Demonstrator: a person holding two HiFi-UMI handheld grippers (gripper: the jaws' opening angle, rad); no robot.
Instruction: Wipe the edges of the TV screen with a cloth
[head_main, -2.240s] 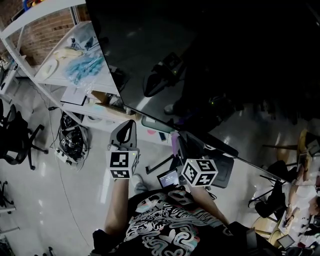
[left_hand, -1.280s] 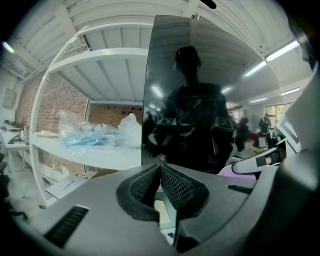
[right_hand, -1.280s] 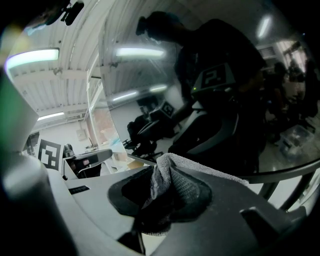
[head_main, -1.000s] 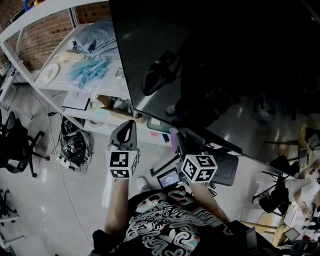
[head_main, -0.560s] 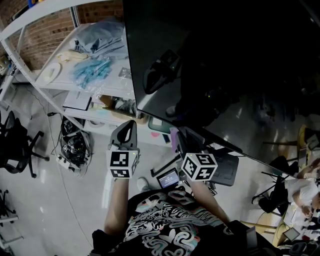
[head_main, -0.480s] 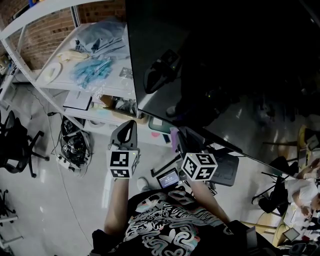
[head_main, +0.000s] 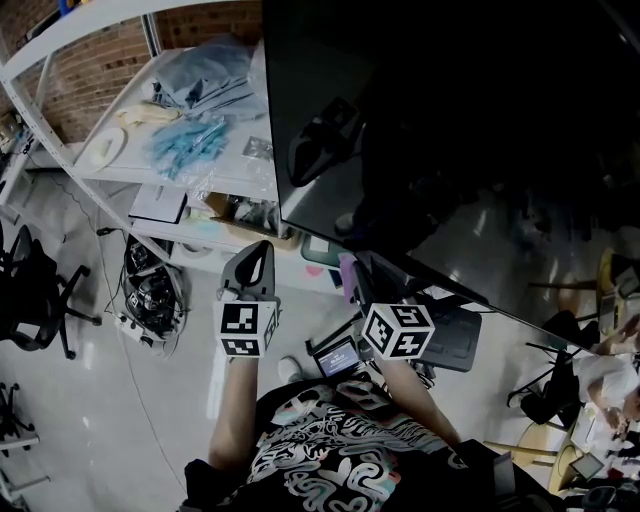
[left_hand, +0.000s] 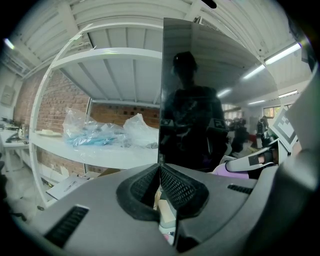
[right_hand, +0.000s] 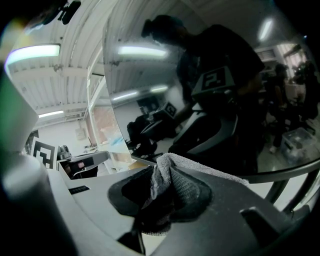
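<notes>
The big black TV screen (head_main: 450, 120) fills the head view's upper right; its left edge (head_main: 272, 120) runs down beside the shelf. My left gripper (head_main: 258, 248) is shut and empty, just left of and below the screen's lower-left corner. In the left gripper view the jaws (left_hand: 160, 182) are pressed together and point at the screen's left edge (left_hand: 162, 100). My right gripper (head_main: 353, 272) is below the screen's bottom edge, shut on a grey cloth (right_hand: 165, 182) that bunches between its jaws. In the head view the cloth (head_main: 346, 272) looks lilac.
A white shelf unit (head_main: 130, 170) with plastic bags (head_main: 185, 140) stands left of the TV, before a brick wall. Cables (head_main: 150, 285) and an office chair (head_main: 35, 290) are on the floor at left. The TV's stand (head_main: 450, 335) sits under the bottom edge.
The TV's left edge has slid to the right in the head view and more of the shelf shows. Both grippers stay at the same place in the view, still shut.
</notes>
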